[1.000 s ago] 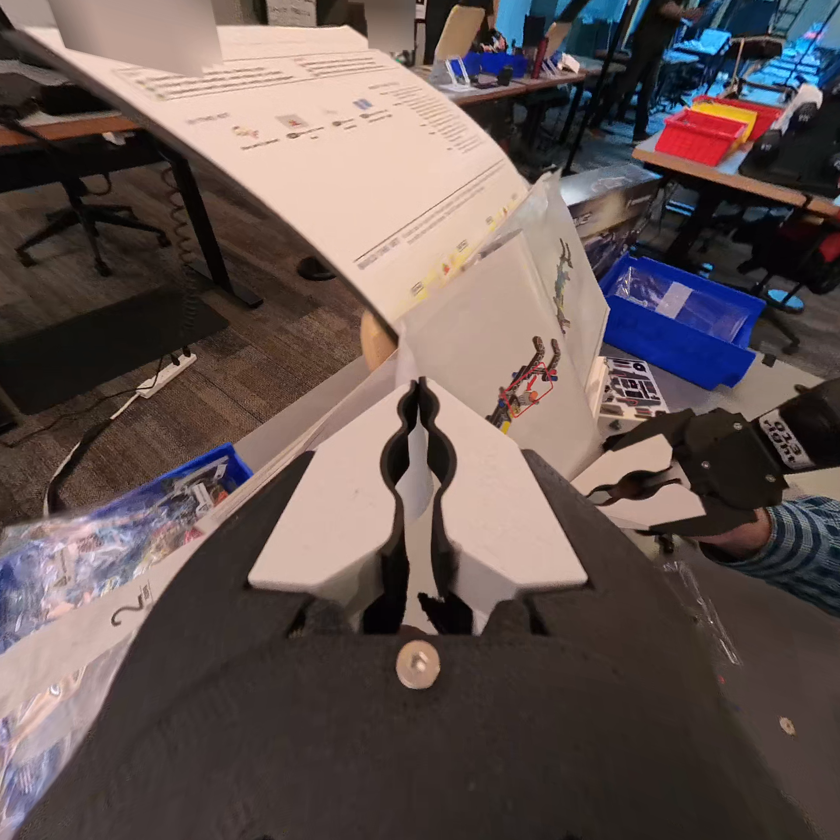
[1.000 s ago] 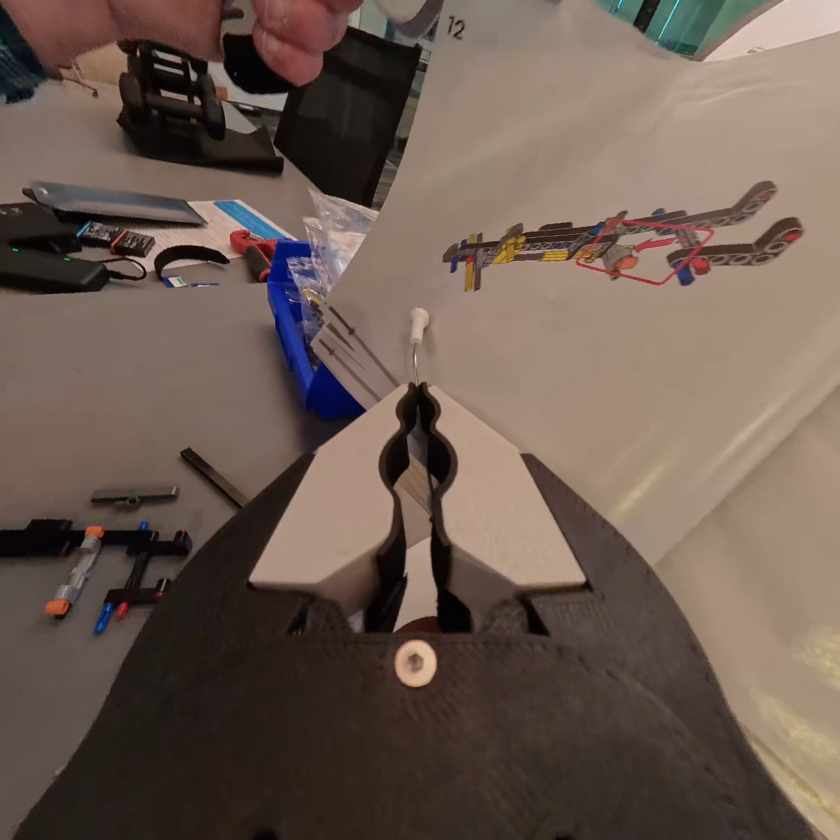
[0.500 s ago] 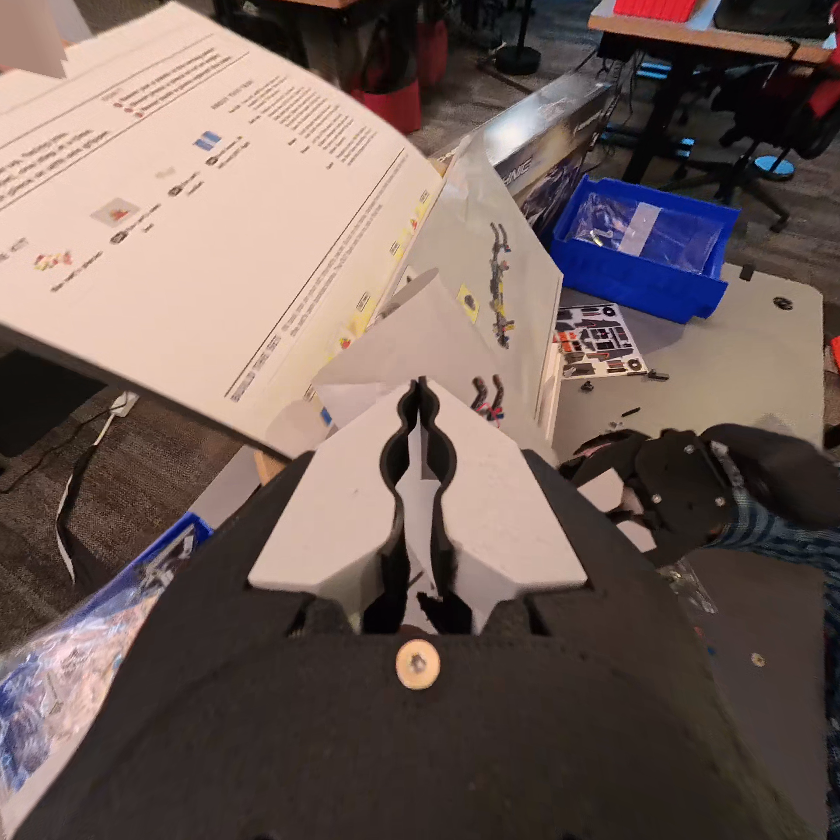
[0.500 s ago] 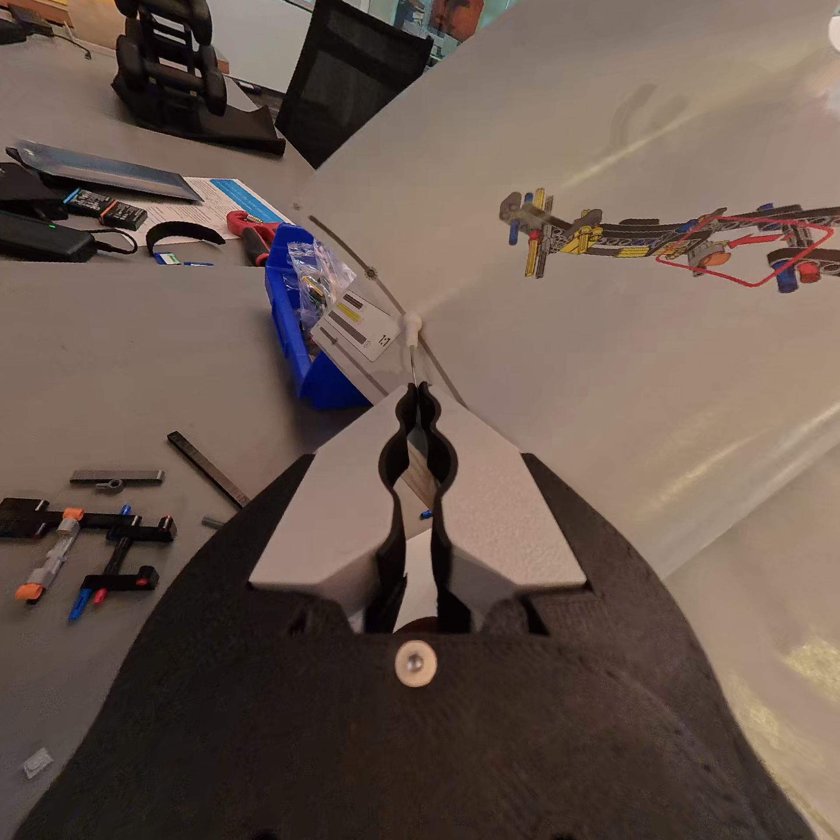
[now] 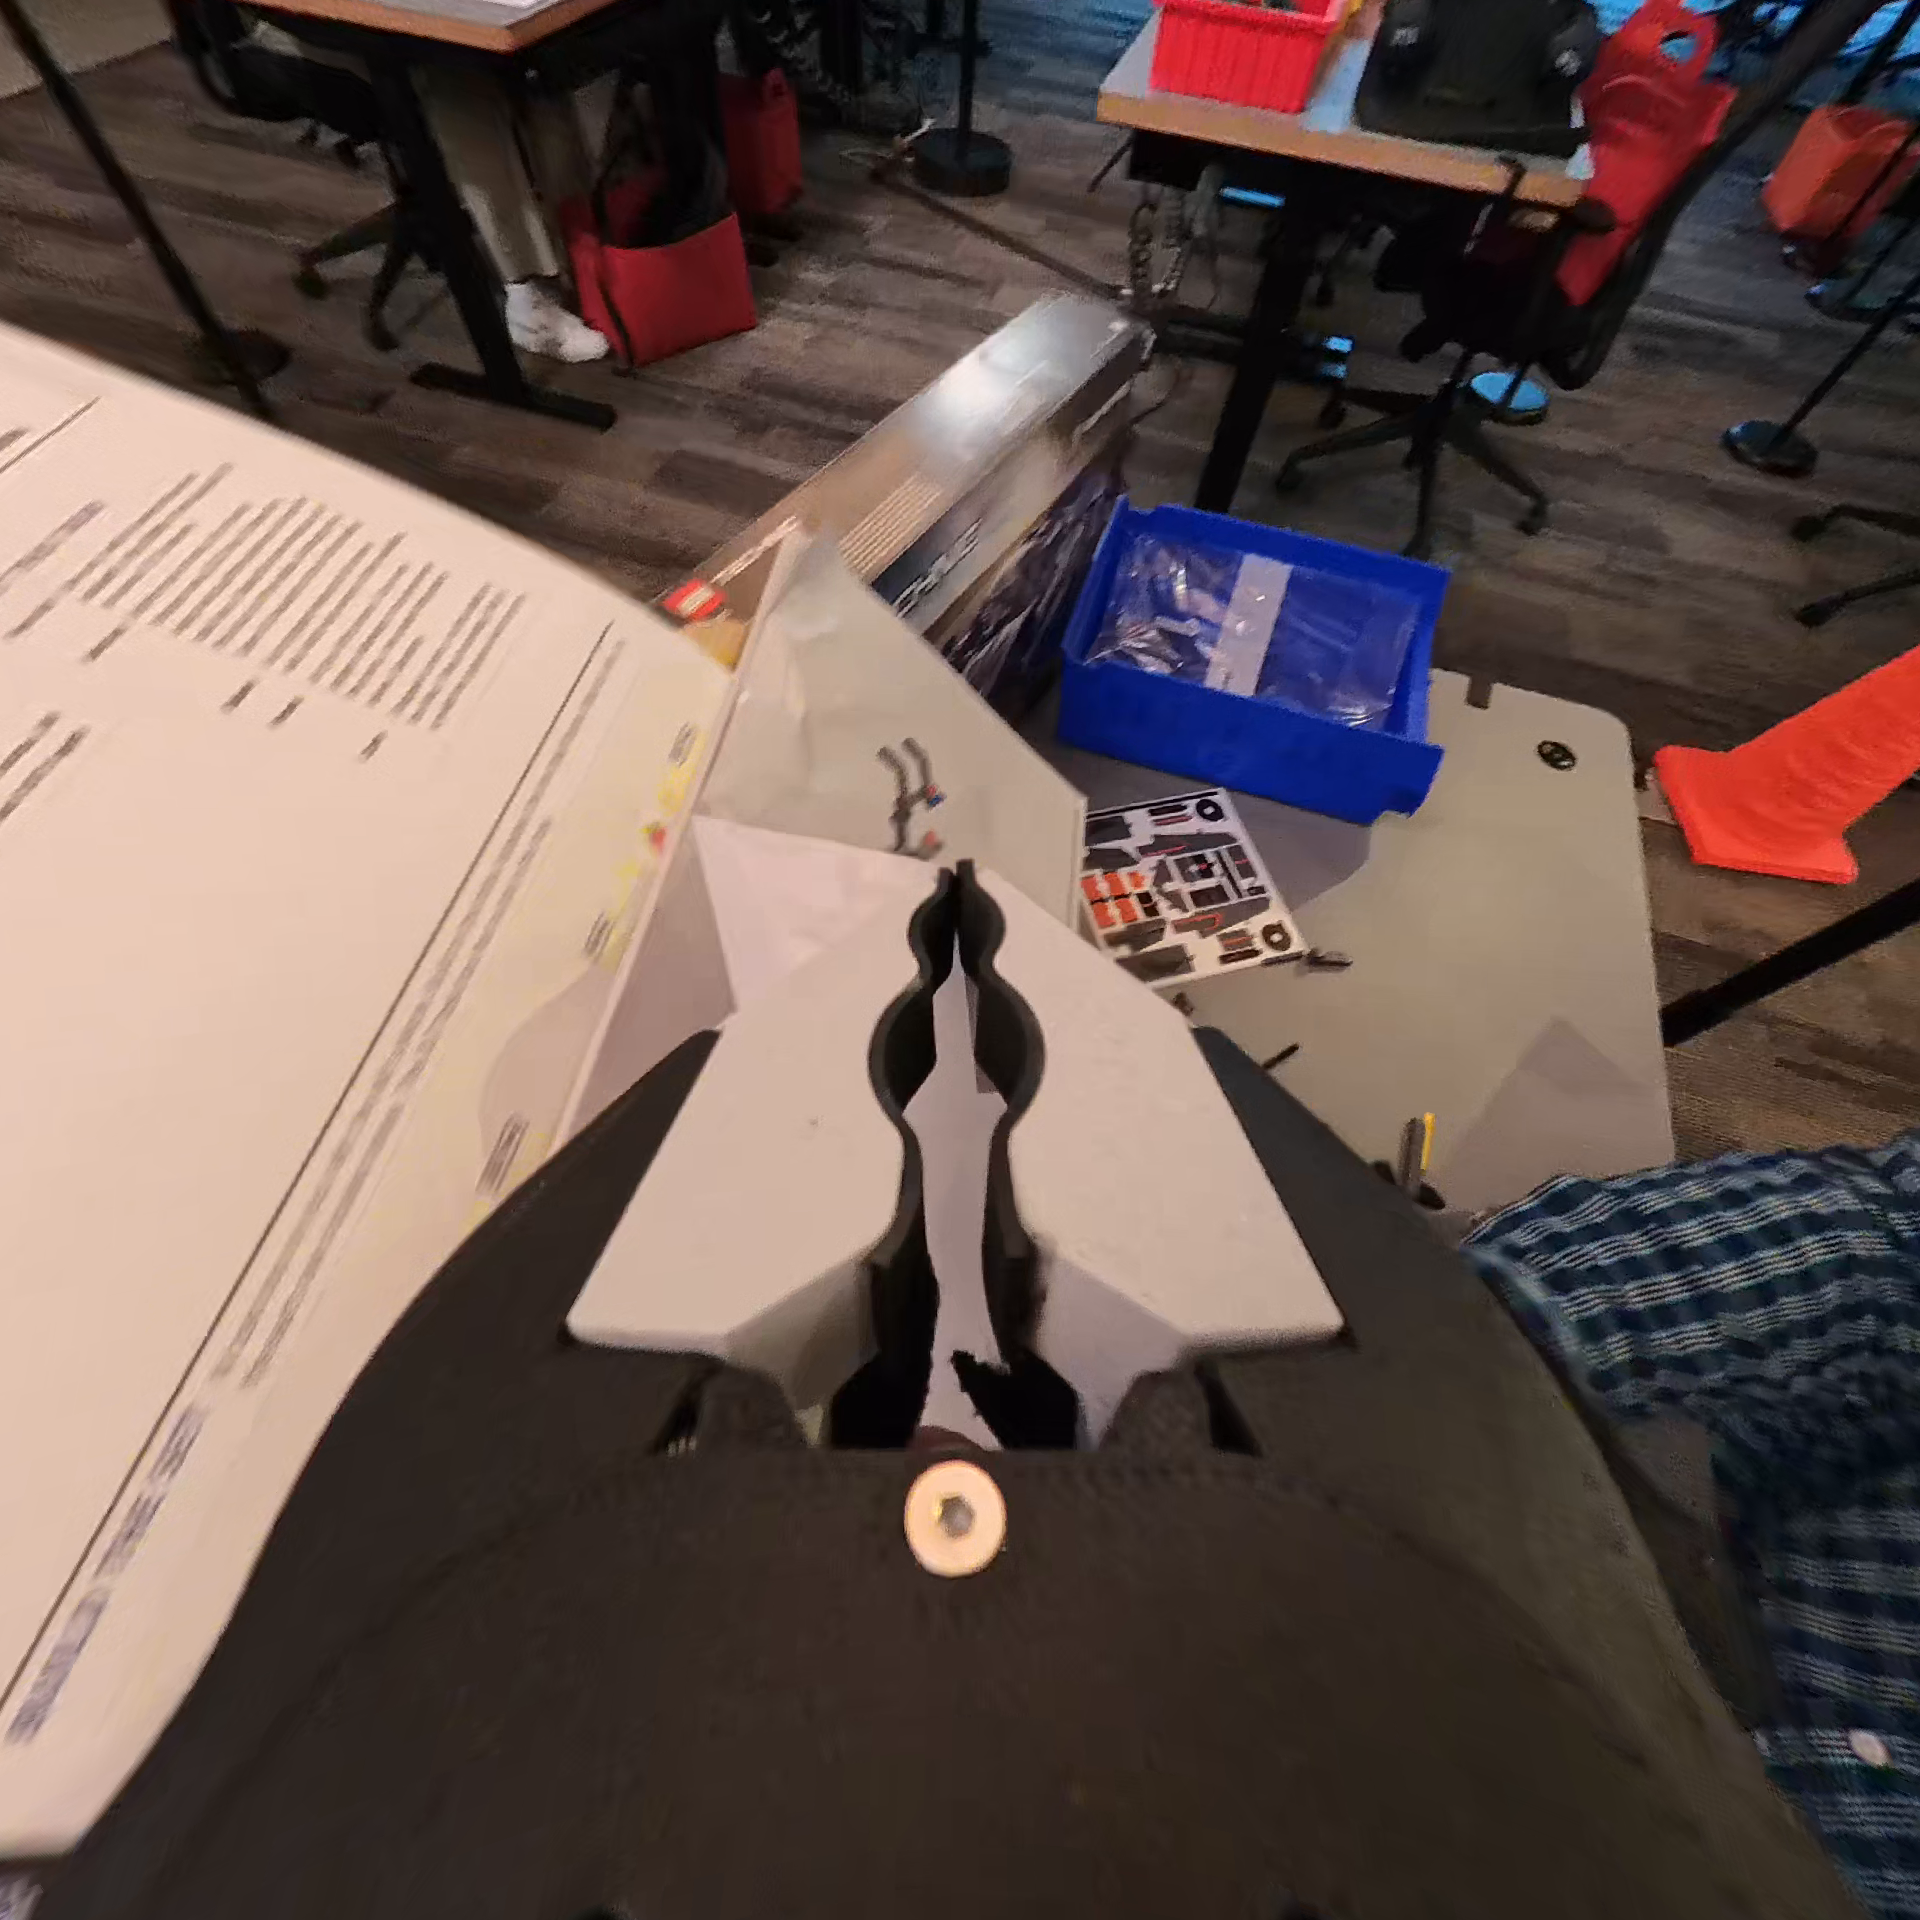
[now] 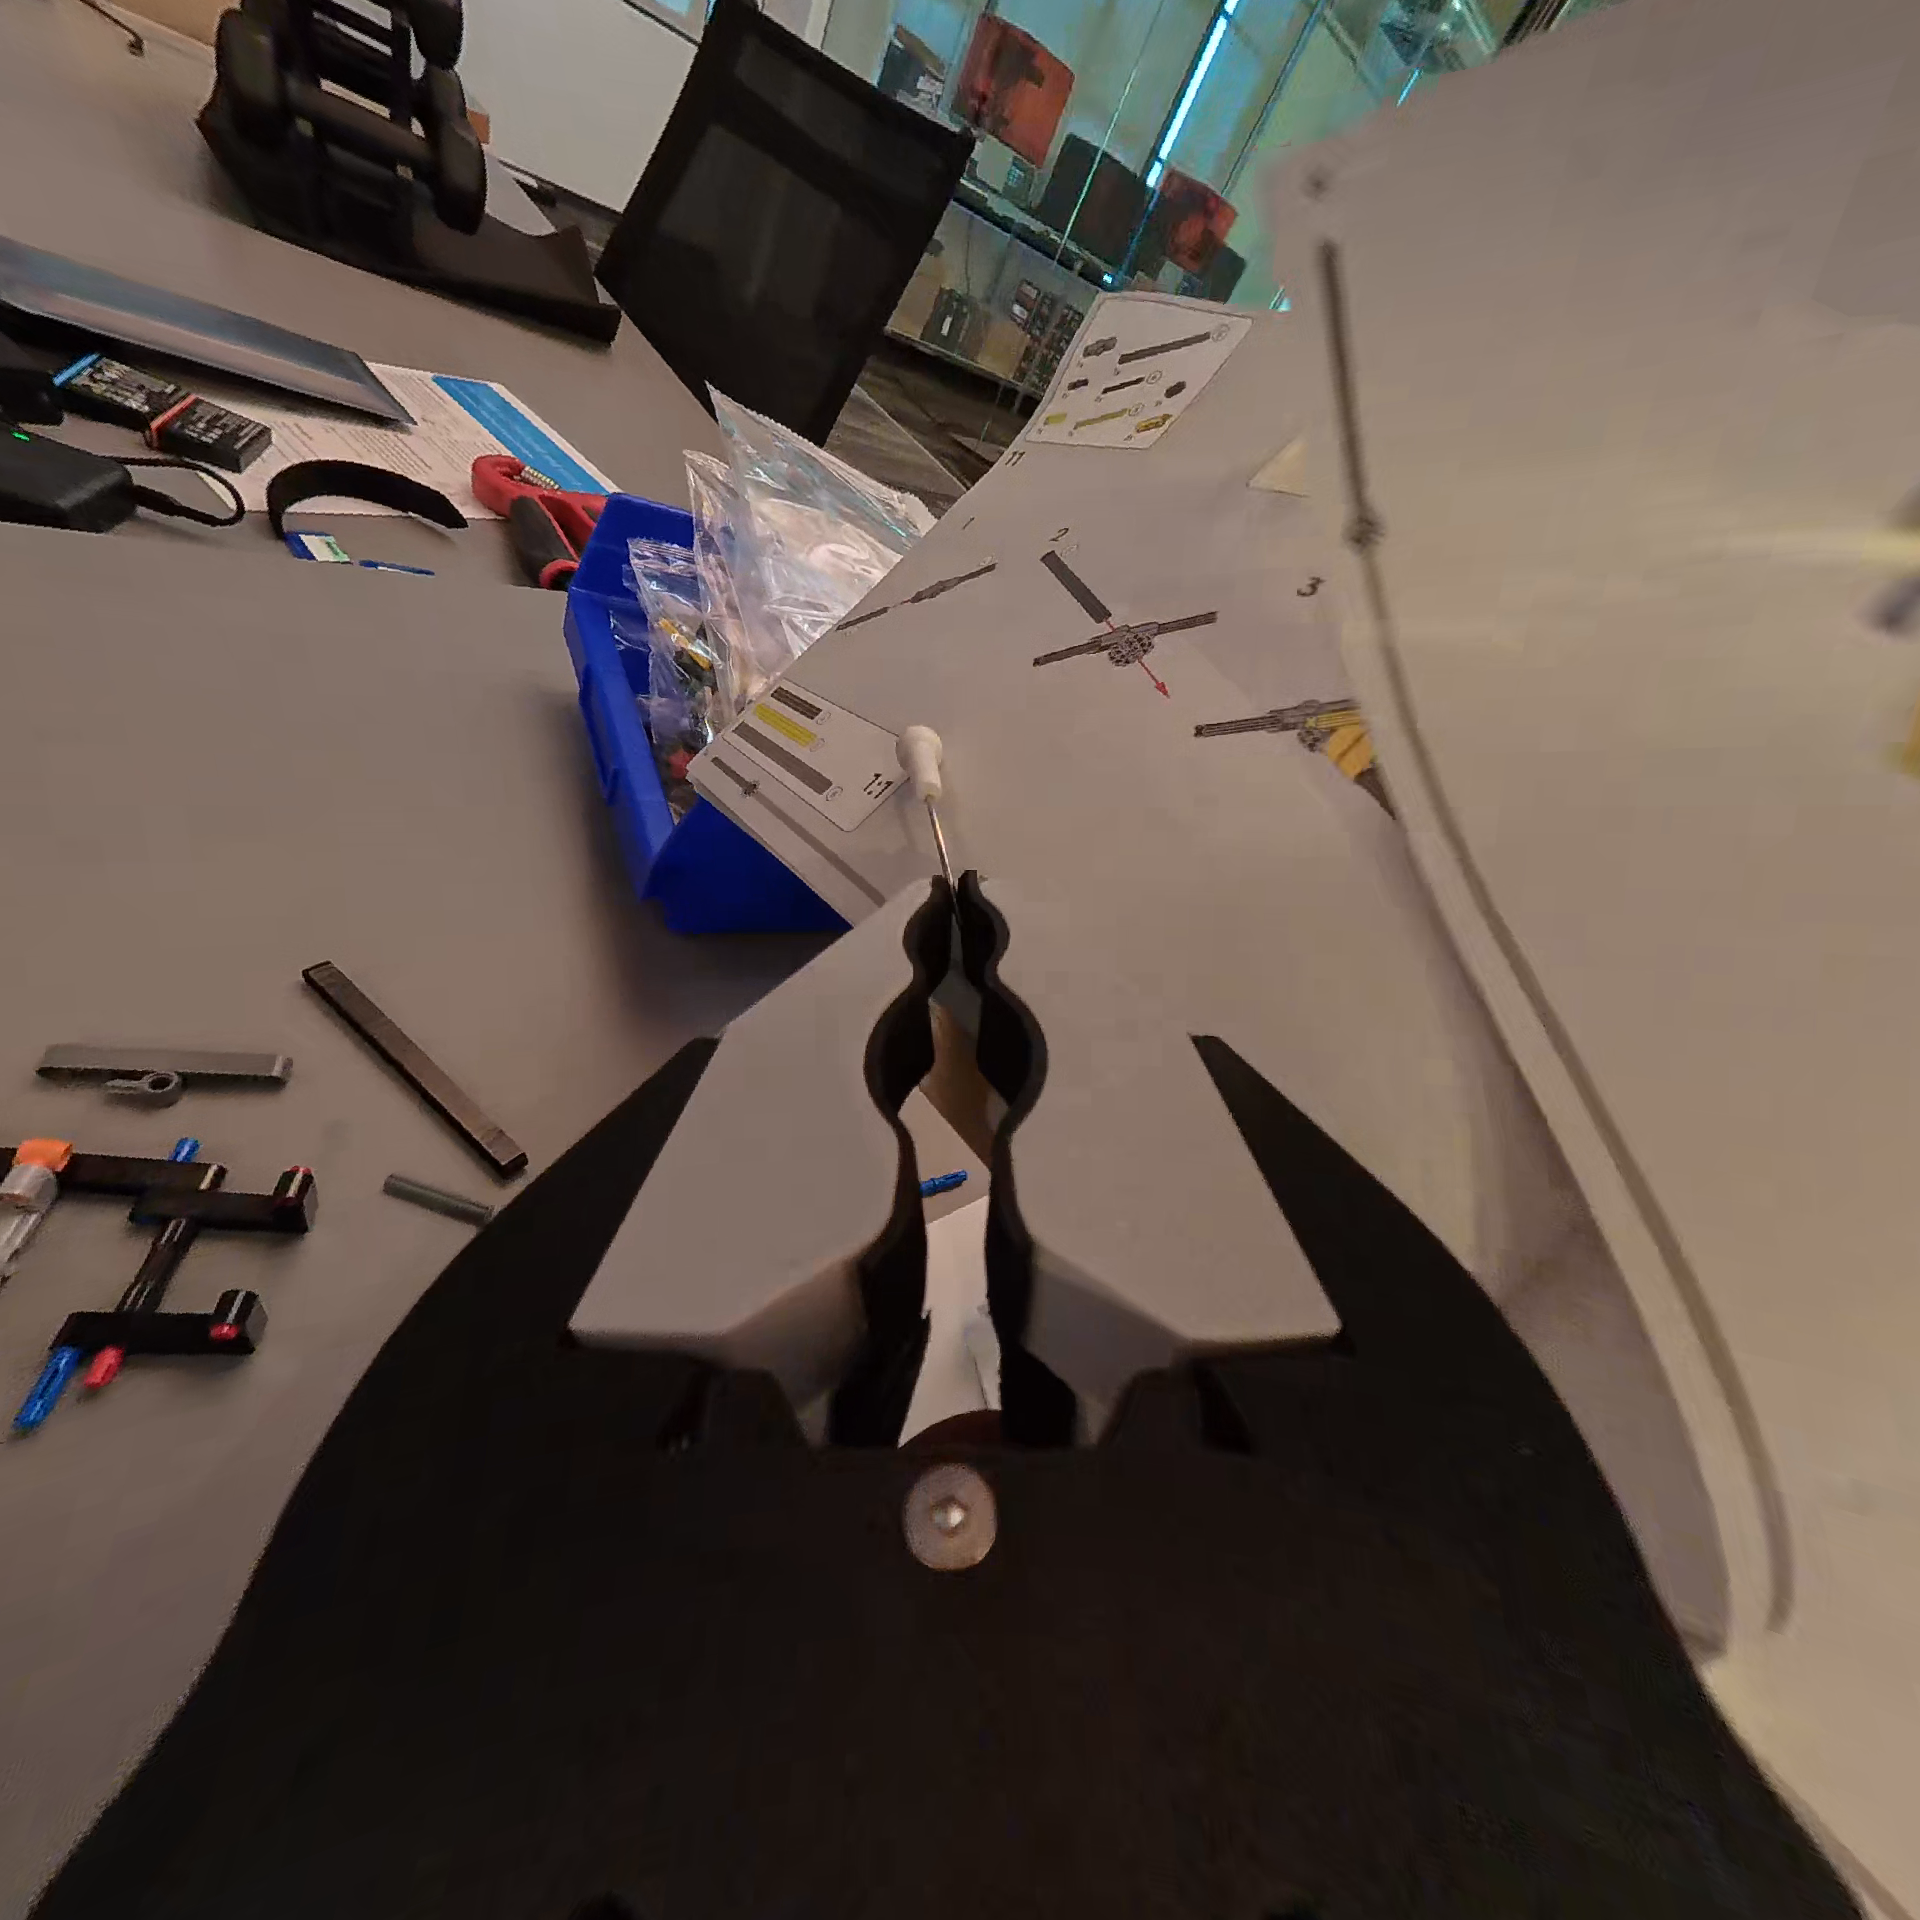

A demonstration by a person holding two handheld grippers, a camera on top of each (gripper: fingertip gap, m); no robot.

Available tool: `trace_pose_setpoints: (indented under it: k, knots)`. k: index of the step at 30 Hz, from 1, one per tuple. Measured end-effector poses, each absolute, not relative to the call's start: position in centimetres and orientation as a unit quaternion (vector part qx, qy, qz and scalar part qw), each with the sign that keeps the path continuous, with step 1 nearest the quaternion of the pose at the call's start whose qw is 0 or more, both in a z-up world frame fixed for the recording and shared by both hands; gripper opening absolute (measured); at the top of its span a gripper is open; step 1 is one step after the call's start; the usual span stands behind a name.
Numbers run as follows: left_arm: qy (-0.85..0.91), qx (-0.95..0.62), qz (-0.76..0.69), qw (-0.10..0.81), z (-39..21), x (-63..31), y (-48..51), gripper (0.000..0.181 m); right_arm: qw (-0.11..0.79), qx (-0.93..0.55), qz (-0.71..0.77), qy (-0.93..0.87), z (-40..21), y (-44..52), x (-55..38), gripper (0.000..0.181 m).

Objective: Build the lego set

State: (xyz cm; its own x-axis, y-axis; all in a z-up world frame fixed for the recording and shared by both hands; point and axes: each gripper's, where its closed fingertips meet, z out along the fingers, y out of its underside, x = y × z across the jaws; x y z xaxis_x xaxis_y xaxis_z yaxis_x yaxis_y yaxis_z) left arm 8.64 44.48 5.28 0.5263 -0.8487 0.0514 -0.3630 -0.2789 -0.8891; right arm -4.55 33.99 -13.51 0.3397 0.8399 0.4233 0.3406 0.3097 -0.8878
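Your left gripper (image 5: 956, 883) has its matte grey fingers closed on a sheet of the glossy white paper instruction booklet (image 5: 312, 935), whose pages fan upward, curved and slightly blurred. Your right gripper (image 6: 961, 883) pinches a thin metal pin with a rounded white tip (image 6: 928, 774) against another booklet page. On the smooth grey bench (image 6: 312, 779), left of the right gripper, lies the partly built black beam assembly with orange, blue and red pegs (image 6: 156, 1257), near a loose flat black bar (image 6: 414, 1070). A blue plastic bin of crinkled clear bags (image 6: 634, 748) stands beyond.
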Motion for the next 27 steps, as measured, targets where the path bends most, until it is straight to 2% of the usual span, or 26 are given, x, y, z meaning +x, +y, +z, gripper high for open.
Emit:
trace_pose_setpoints:
  k: [8,15,19,23,27]
  knots:
    - [0.444,-0.717,-0.353,0.405,6.5,19.5,44.1,0.000,0.606,-0.546,0.202,-0.543,-13.6,34.0,-4.6,0.000]
    - [0.442,-0.690,-0.352,0.453,8.8,18.6,44.0,0.048,0.596,-0.549,0.212,-0.547,-13.8,33.9,-4.6,0.000]
    - [0.440,-0.709,-0.265,0.483,7.5,13.4,42.5,0.039,0.588,-0.553,0.231,-0.543,-13.6,33.7,-4.6,0.000]
    - [0.427,-0.742,-0.170,0.488,3.8,7.5,41.0,0.031,0.593,-0.537,0.252,-0.544,-12.2,32.6,-3.9,0.015]
    - [0.391,-0.754,-0.151,0.505,0.7,4.1,39.2,0.026,0.607,-0.532,0.255,-0.533,-10.3,32.7,-1.2,0.018]
